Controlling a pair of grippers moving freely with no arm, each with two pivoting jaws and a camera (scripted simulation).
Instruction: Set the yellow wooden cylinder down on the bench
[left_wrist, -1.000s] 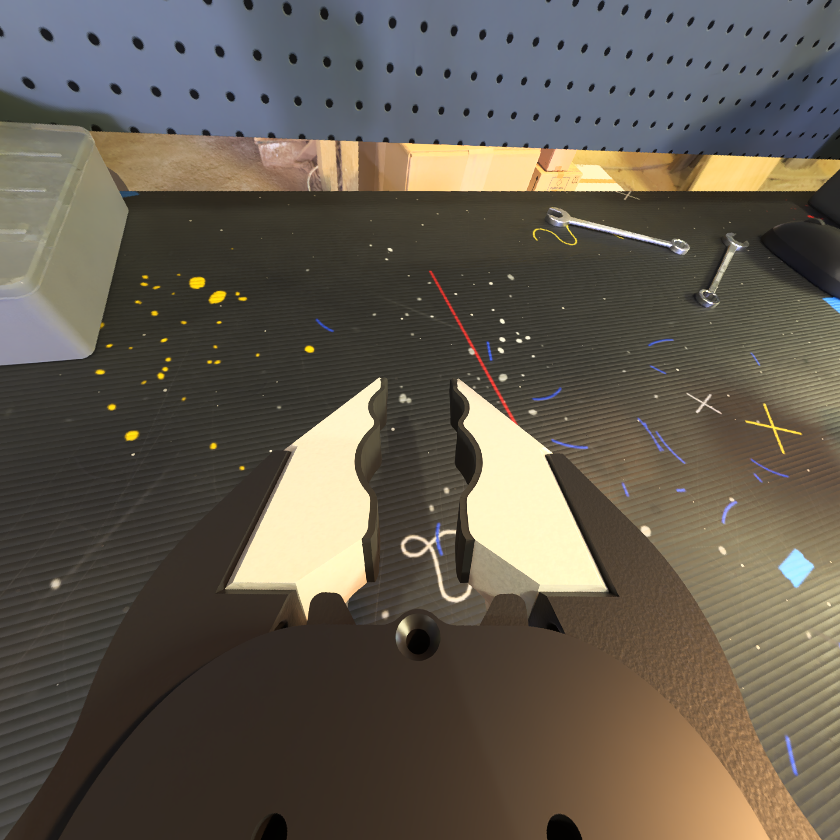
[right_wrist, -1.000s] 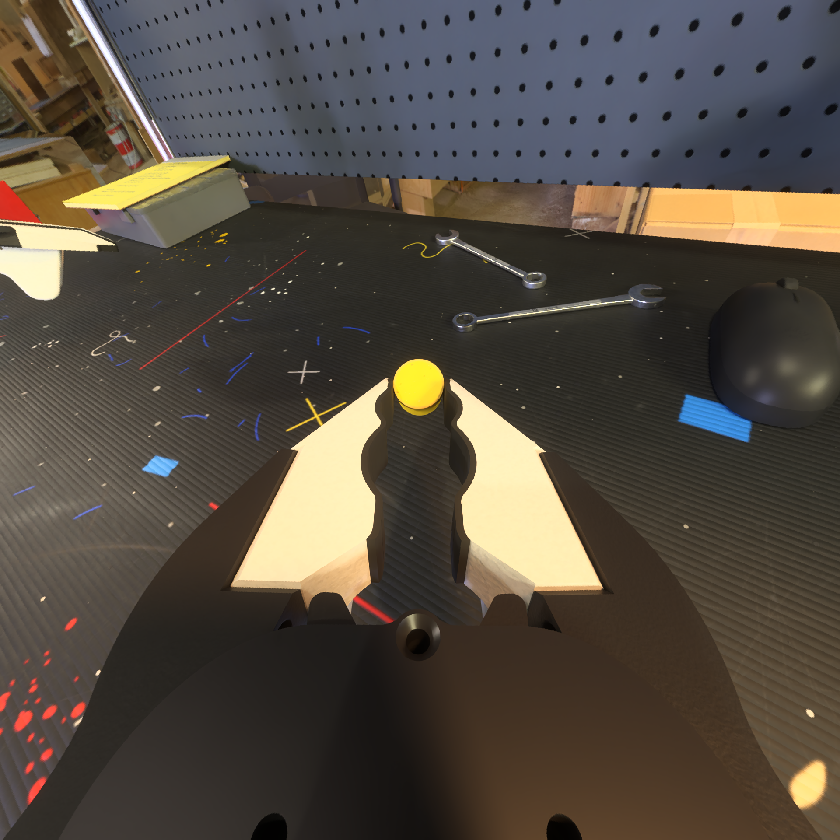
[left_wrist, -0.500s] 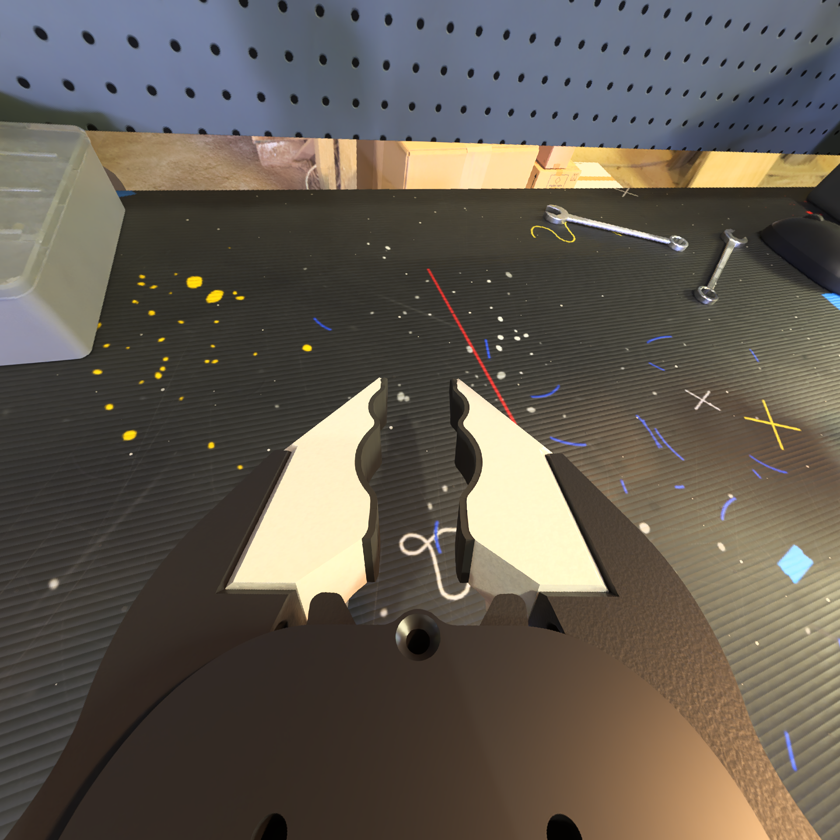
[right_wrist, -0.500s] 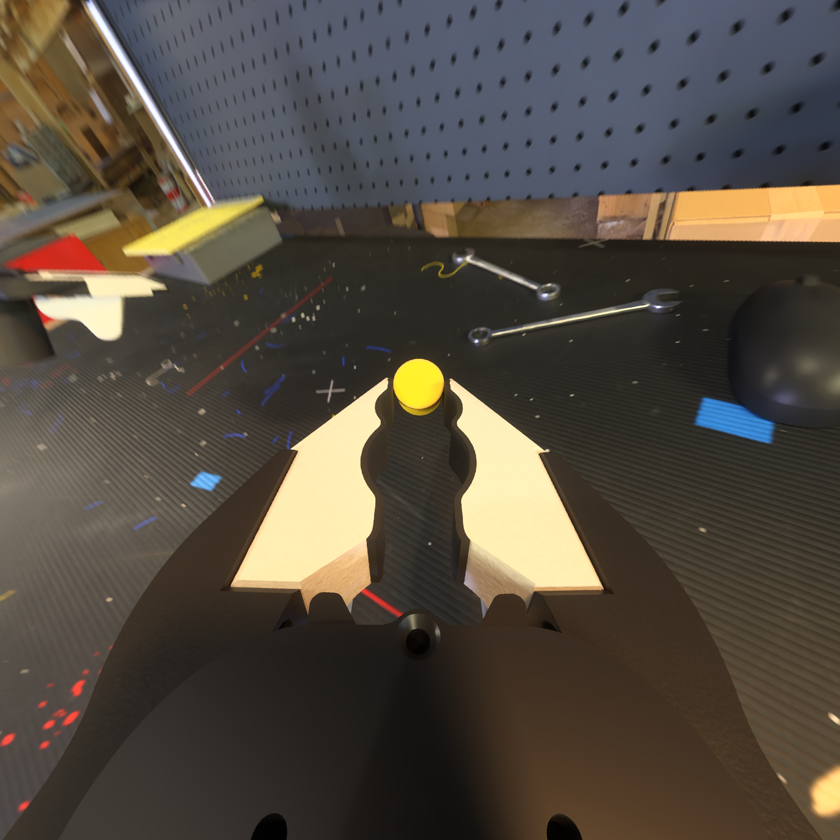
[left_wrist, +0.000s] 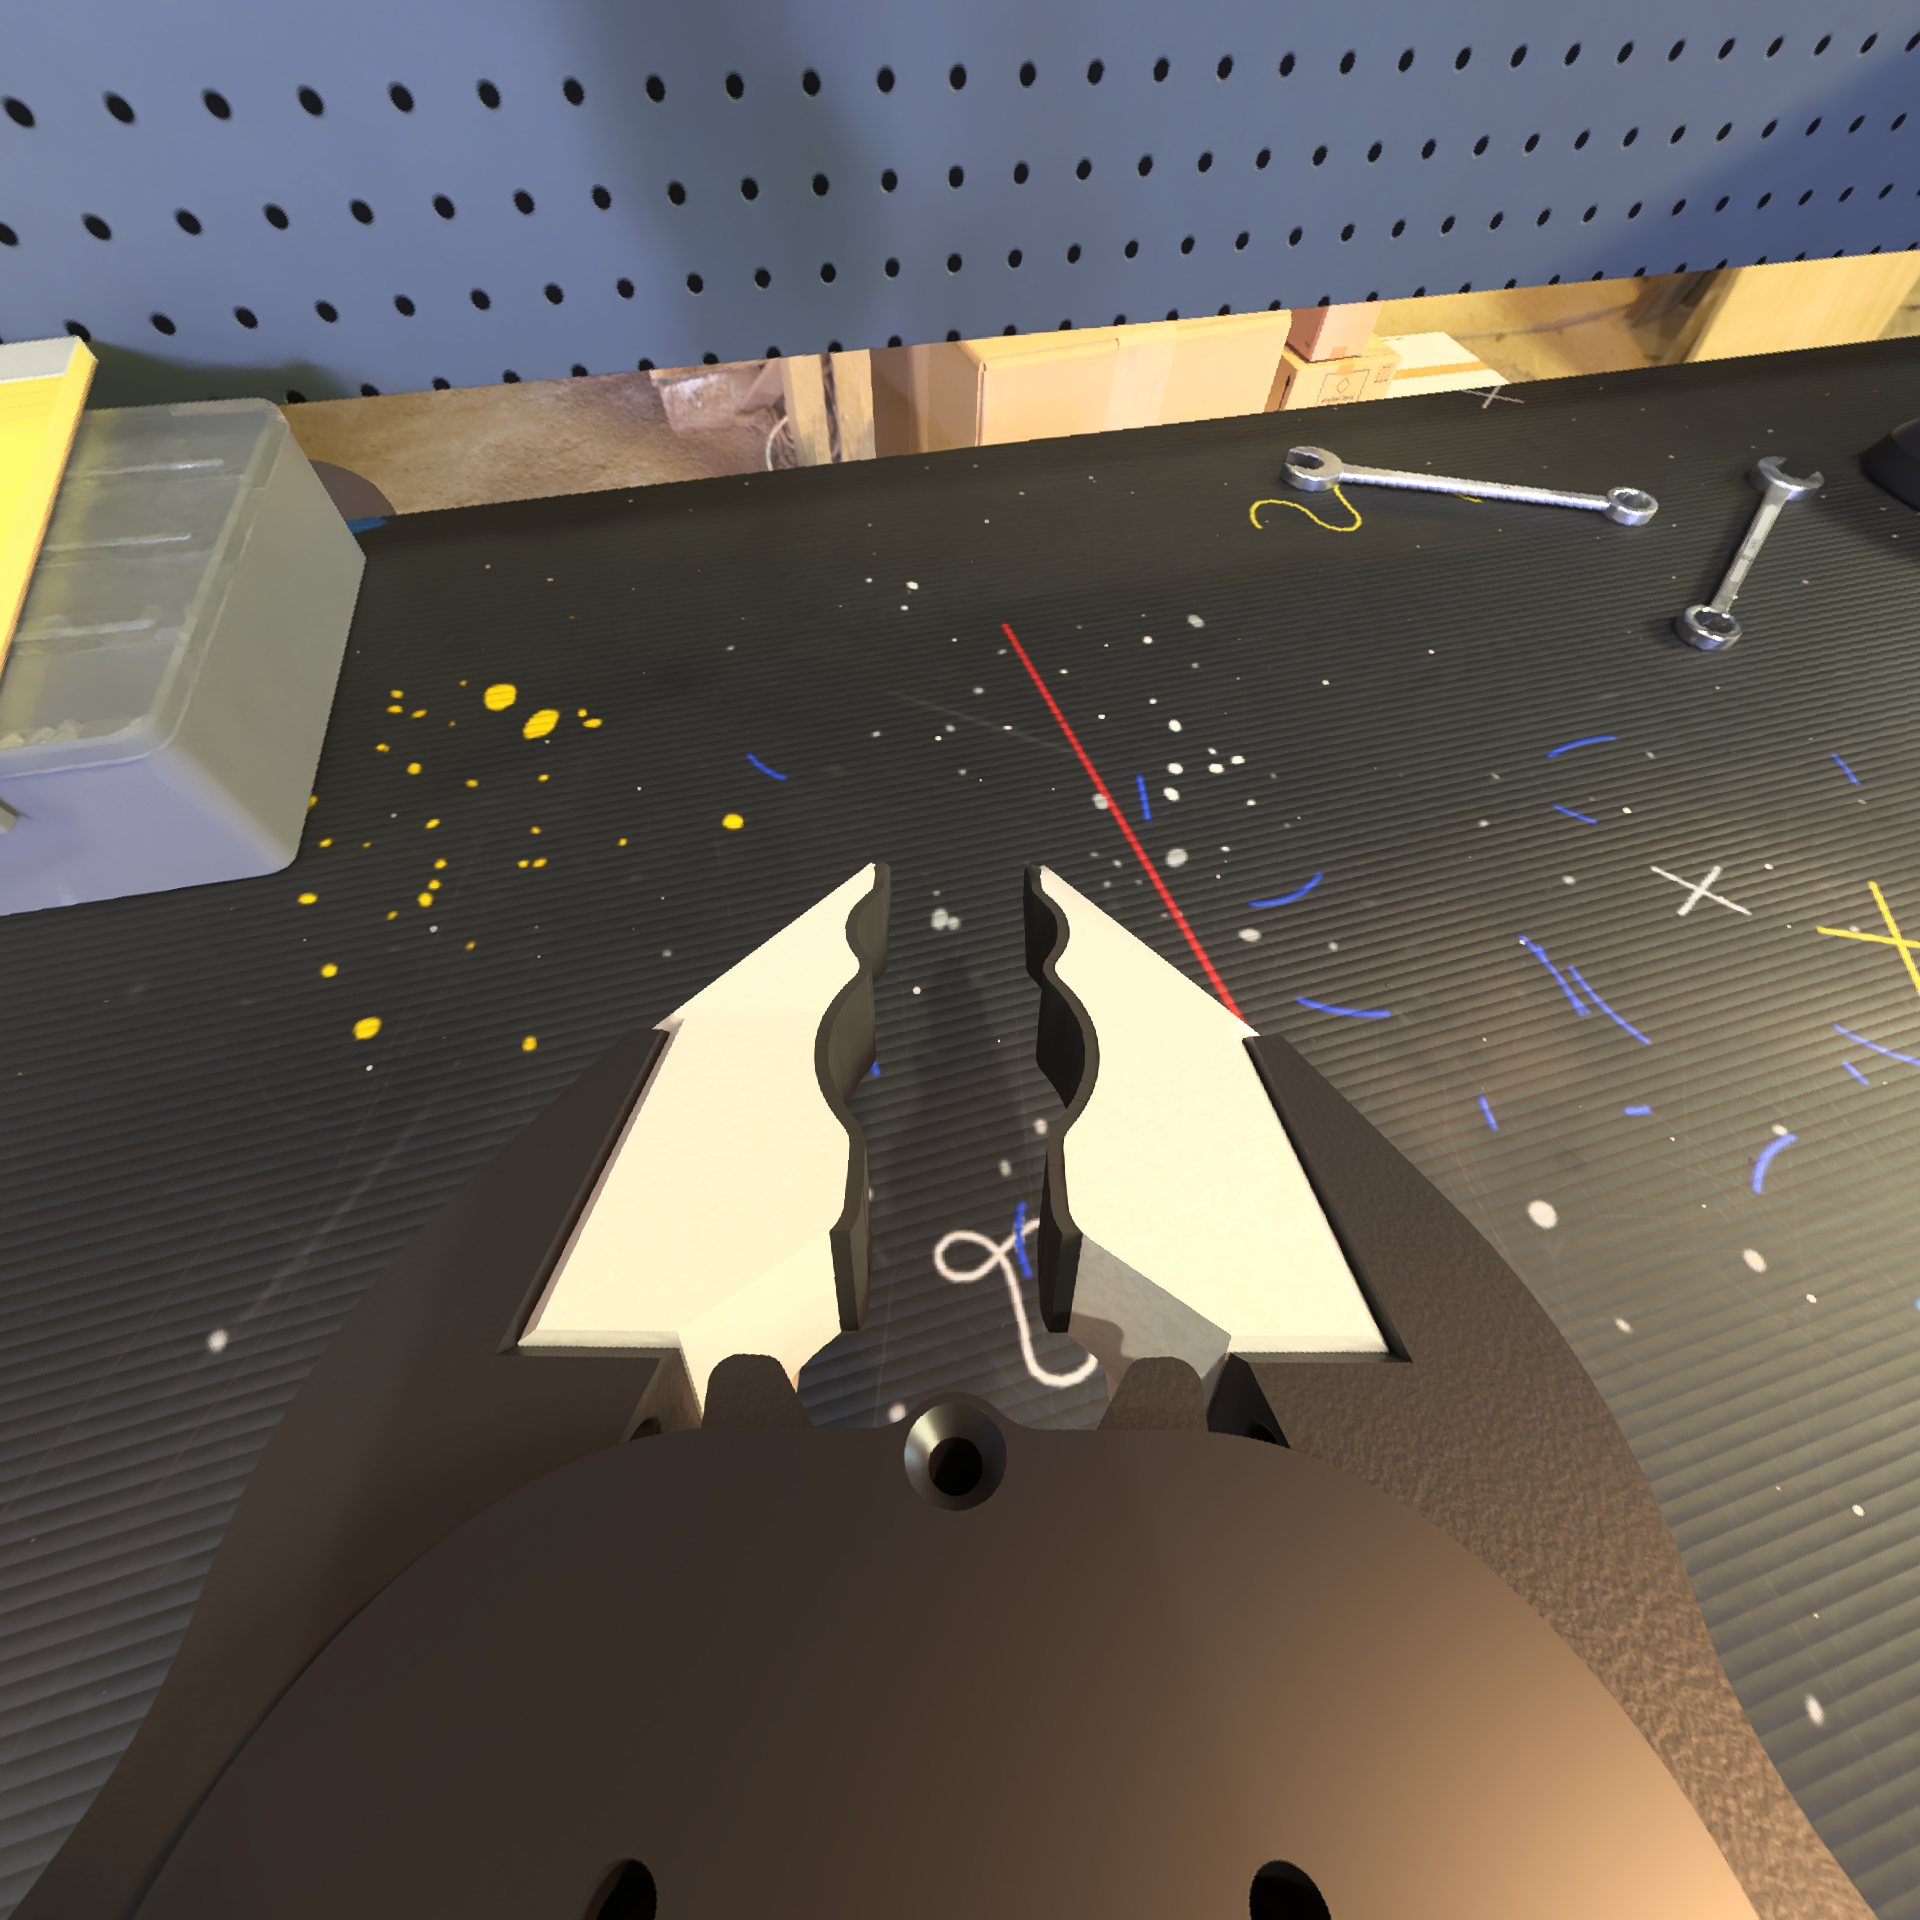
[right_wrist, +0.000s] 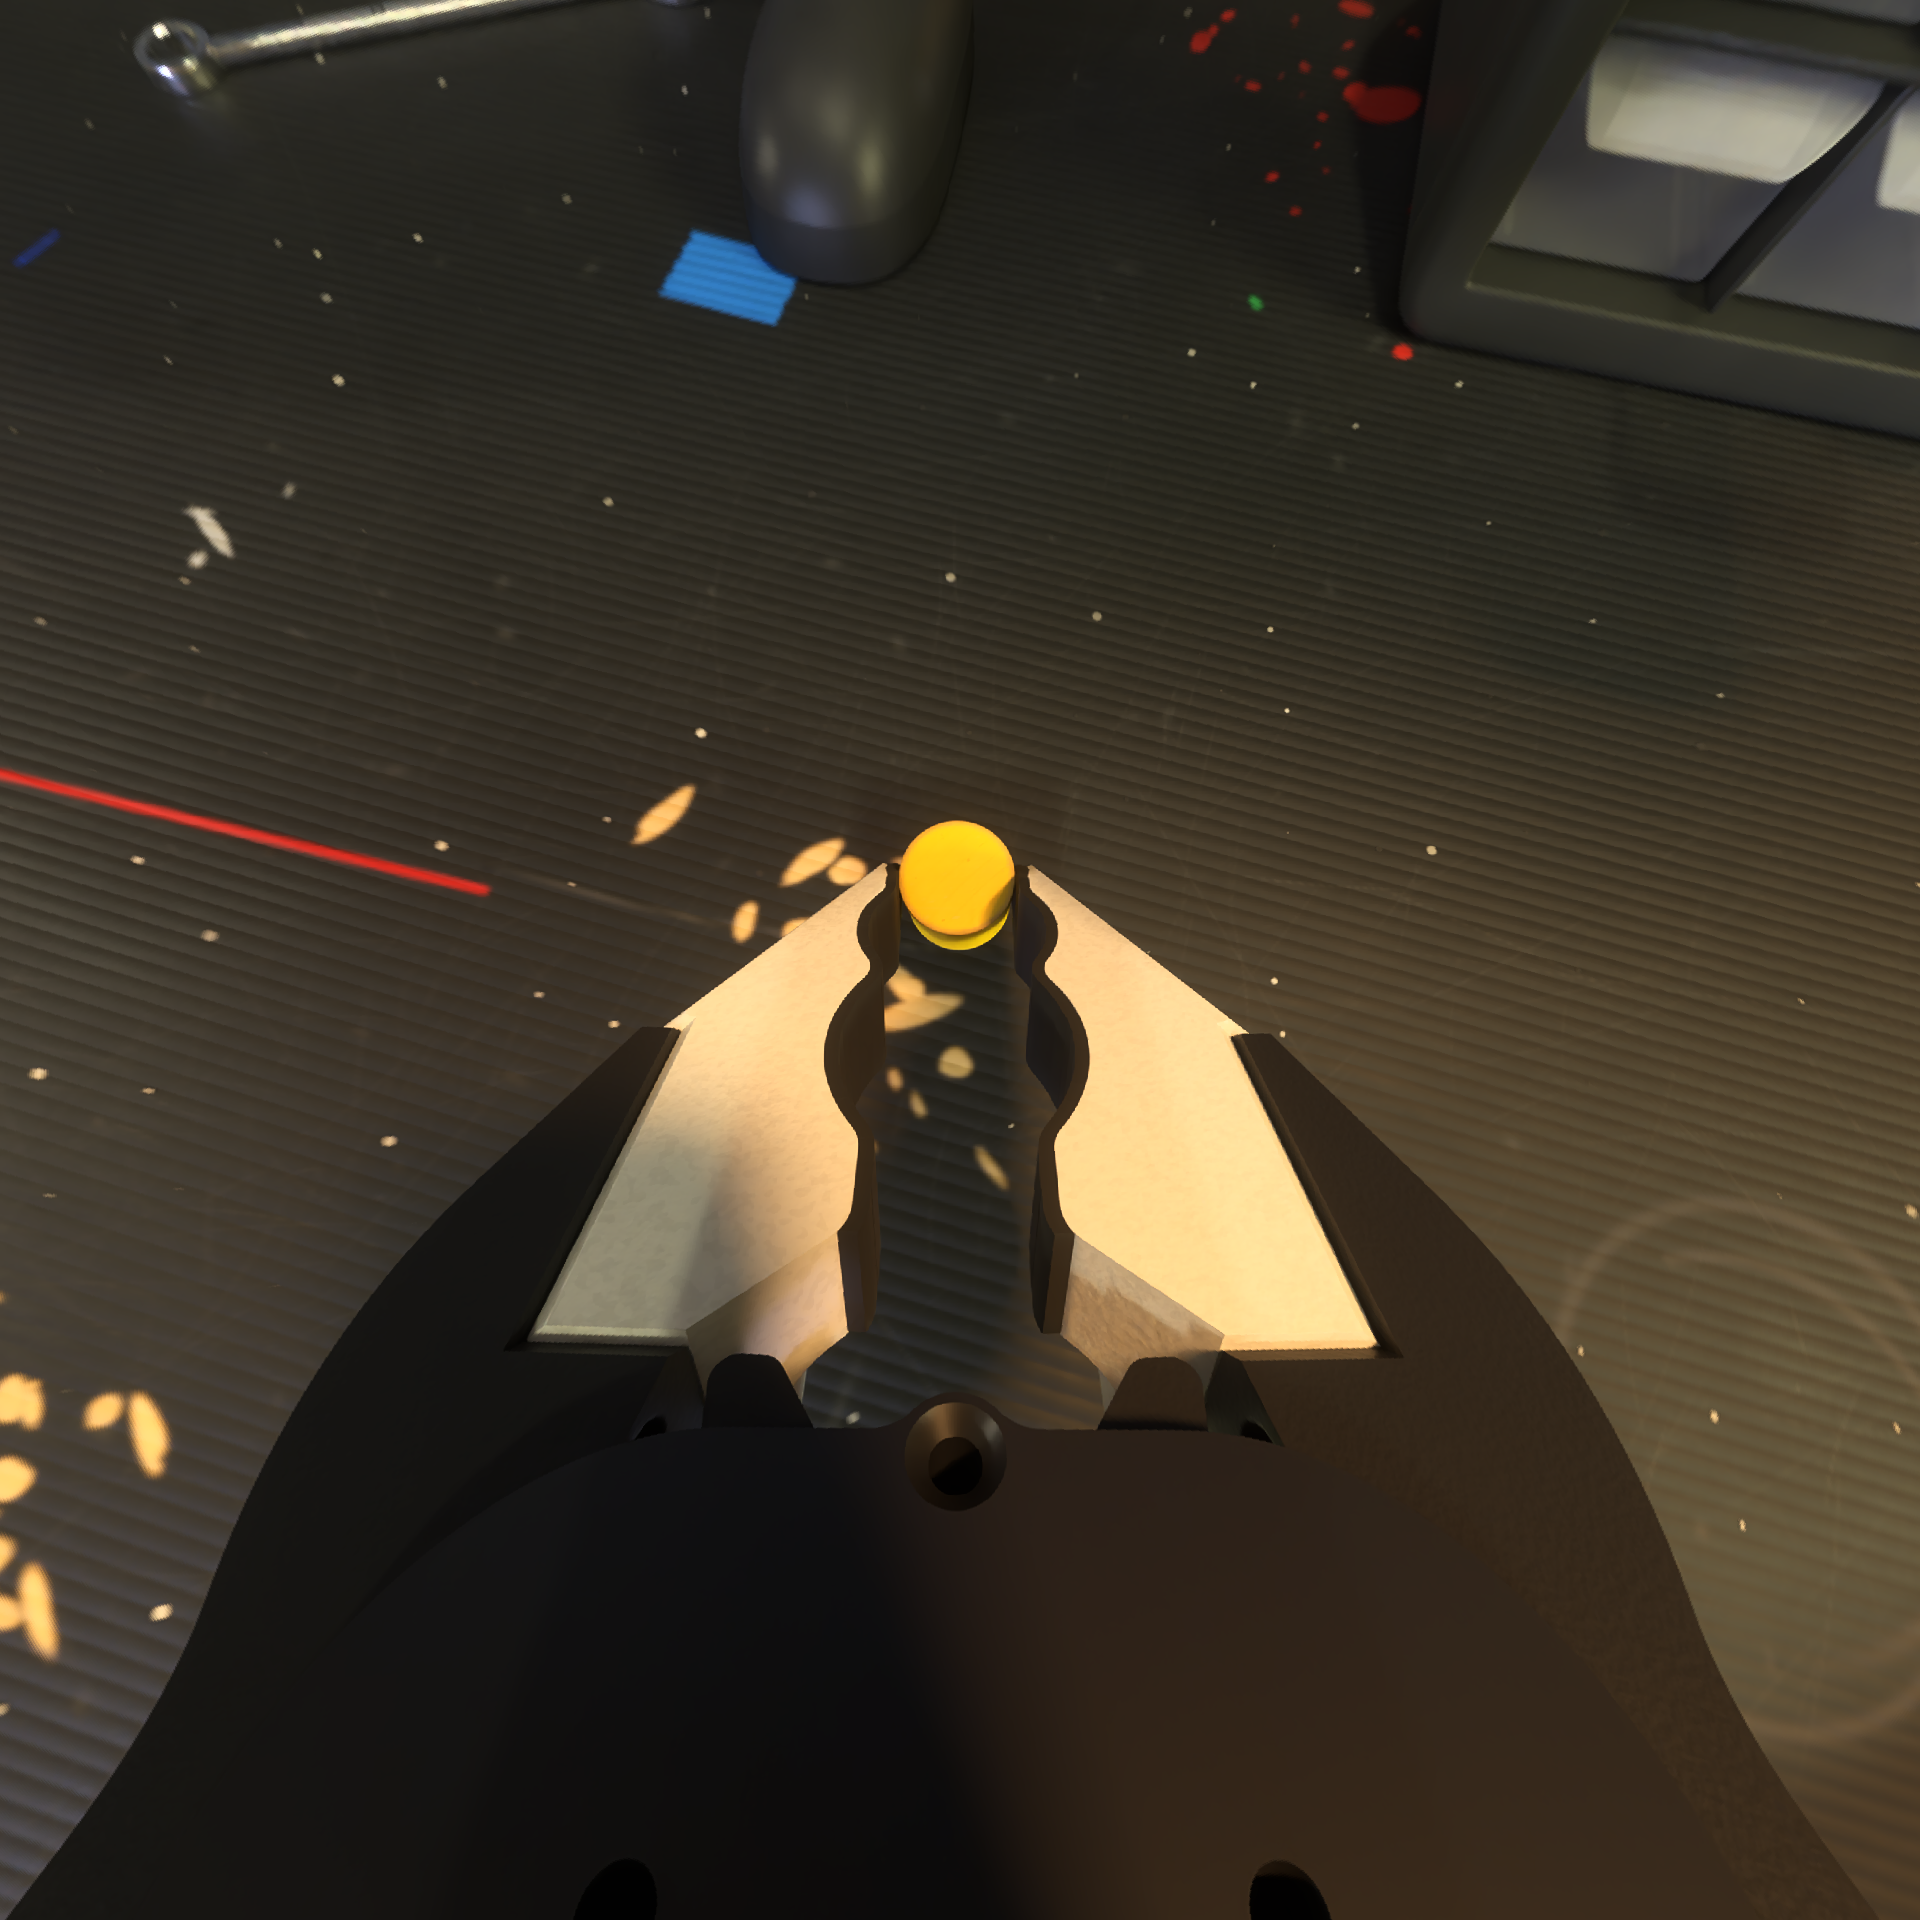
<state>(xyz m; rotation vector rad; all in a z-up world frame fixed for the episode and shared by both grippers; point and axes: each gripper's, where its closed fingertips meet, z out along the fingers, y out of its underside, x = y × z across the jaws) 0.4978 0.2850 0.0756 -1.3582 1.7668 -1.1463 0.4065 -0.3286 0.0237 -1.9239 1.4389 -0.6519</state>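
The right gripper (right_wrist: 956, 883) pinches the yellow wooden cylinder (right_wrist: 956, 881) between its fingertips; the cylinder is seen end-on, its round face toward the camera. The gripper is pitched steeply down toward the bench (right_wrist: 1143, 644), a dark ribbed mat flecked with paint (whether the cylinder's lower end touches the mat cannot be determined from this view). Beyond the fingertips lie a black computer mouse (right_wrist: 847, 135), a blue patch (right_wrist: 727, 278) just beside it, and a grey bin (right_wrist: 1704, 197) at the upper right.

The left gripper (left_wrist: 956, 894) holds nothing; its fingers stand spread with bare mat visible between them. Ahead of it, two wrenches (left_wrist: 1465, 486) (left_wrist: 1745, 566) lie near the bench's rear edge. A translucent plastic box (left_wrist: 177, 644) sits at the left, below the pegboard (left_wrist: 935, 177).
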